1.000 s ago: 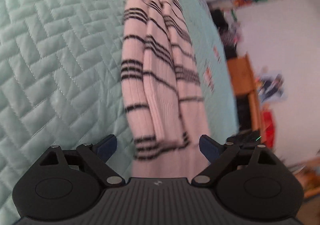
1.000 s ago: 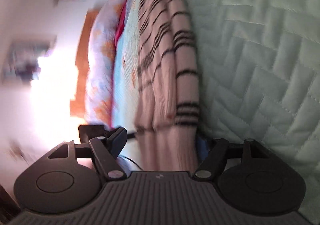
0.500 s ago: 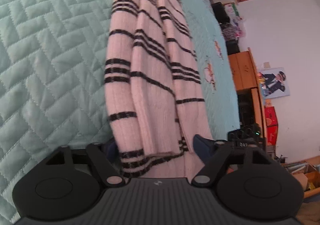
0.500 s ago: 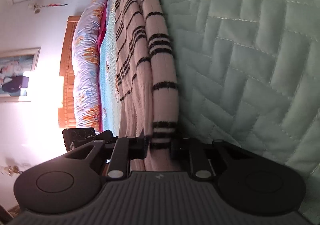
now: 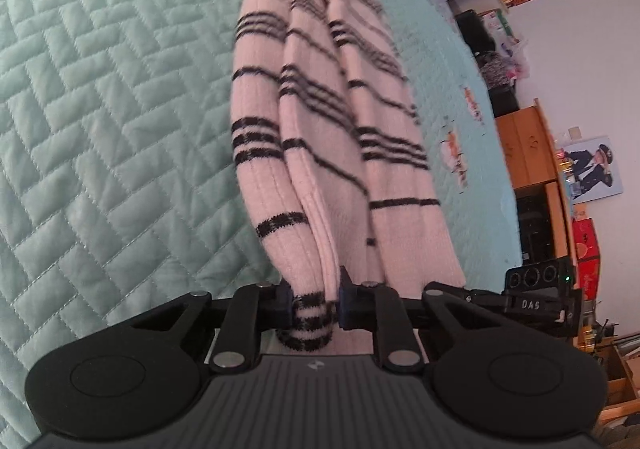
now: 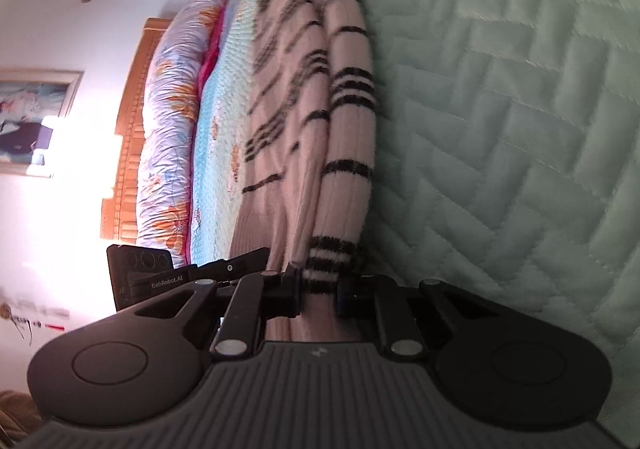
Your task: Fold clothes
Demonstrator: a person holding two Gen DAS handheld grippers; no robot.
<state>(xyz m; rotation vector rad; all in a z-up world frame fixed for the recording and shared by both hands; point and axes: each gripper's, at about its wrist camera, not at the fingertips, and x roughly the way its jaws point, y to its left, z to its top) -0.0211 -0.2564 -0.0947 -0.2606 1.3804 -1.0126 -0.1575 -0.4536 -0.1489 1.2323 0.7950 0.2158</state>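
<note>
- The mint quilted bedspread (image 5: 100, 137) covered the bed at the left of the left wrist view, with the pink black-striped sweater (image 5: 320, 121) lying bunched lengthwise along it.
- The left claw (image 5: 313, 299) was closing — its pads pinched the sweater's striped hem end.
- A wooden cabinet (image 5: 528, 153) stood by the wall at far right.
- In the right wrist view, a floral pillow (image 6: 176, 121) lay against the wooden headboard (image 6: 128, 129).
- The right claw (image 6: 318, 291) was closing too, pinching the sweater's other striped end.
</note>
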